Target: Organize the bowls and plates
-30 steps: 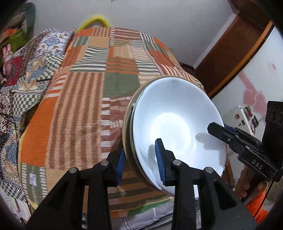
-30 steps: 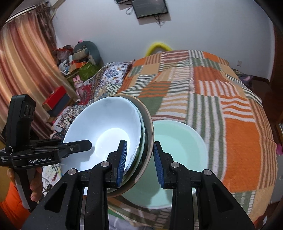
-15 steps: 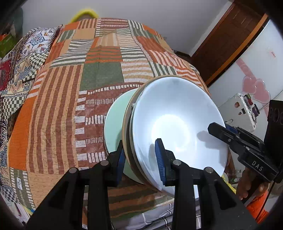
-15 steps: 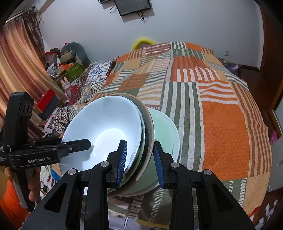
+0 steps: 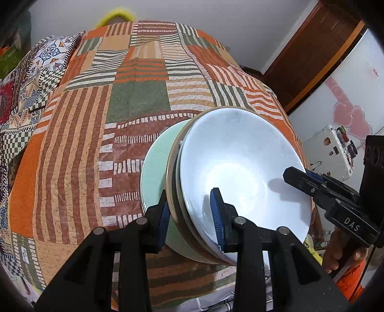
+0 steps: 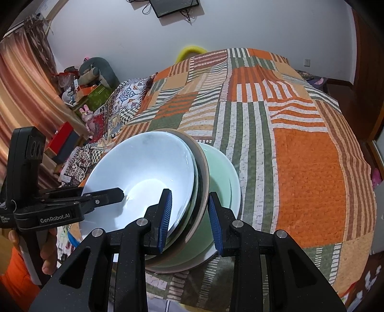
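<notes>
A stack of nested dishes is held tilted above a patchwork bedspread (image 5: 72, 148). The white bowl (image 5: 240, 168) sits innermost, backed by a tan-rimmed plate (image 5: 173, 192), and a pale green bowl (image 5: 153, 172) lies just behind them, close over the quilt; whether it rests on the bed cannot be told. The near rim of the stack is clamped by the left gripper (image 5: 190, 216), one blue pad inside the white bowl, the other against the tan plate's back. The opposite rim is straddled by the right gripper (image 6: 189, 216): its left pad is seen inside the white bowl, while its right pad stands beside the green bowl's wall, and firm contact there cannot be confirmed. At the far end of the bed a yellow object (image 6: 189, 51) is seen, and a dark screen (image 6: 175, 7) is mounted on the wall.
</notes>
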`<action>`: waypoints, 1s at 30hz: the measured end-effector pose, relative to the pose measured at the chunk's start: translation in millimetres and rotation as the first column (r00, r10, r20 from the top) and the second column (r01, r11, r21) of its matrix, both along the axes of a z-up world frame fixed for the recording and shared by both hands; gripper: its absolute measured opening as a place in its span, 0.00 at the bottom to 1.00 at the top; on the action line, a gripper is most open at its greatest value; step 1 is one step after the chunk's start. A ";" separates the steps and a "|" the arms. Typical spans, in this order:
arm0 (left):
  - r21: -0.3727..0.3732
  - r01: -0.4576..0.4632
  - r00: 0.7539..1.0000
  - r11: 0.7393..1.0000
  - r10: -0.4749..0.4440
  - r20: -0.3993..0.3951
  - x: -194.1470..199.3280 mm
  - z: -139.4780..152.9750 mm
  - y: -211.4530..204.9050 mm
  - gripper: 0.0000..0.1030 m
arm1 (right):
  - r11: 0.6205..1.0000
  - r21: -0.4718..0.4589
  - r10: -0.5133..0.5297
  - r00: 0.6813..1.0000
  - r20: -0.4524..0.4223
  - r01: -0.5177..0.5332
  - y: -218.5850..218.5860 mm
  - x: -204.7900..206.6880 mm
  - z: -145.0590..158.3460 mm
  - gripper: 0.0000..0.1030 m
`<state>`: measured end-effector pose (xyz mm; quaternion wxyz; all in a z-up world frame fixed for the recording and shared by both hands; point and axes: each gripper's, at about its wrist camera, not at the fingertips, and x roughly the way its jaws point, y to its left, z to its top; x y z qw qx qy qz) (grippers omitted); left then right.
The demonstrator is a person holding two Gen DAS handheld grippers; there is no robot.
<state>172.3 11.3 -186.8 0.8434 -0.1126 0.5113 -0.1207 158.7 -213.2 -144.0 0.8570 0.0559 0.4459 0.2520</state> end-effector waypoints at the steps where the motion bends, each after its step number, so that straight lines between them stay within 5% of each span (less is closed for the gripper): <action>1: -0.003 -0.002 1.000 1.000 0.002 0.001 0.6 -0.2 0.1 0.31 | 1.000 0.002 -0.001 1.000 -0.001 0.001 0.6 0.9 -0.4 0.27; 16: -0.038 -0.025 1.000 0.999 0.026 0.017 6.3 1.6 4.7 0.35 | 0.998 0.060 -0.006 0.999 -0.042 0.008 -3.5 4.6 -8.1 0.35; 30: -0.023 -0.080 0.980 0.997 0.083 0.180 -20.9 57.4 20.7 0.37 | 1.000 -0.022 -0.011 0.991 0.134 0.014 -7.6 -13.3 36.8 0.38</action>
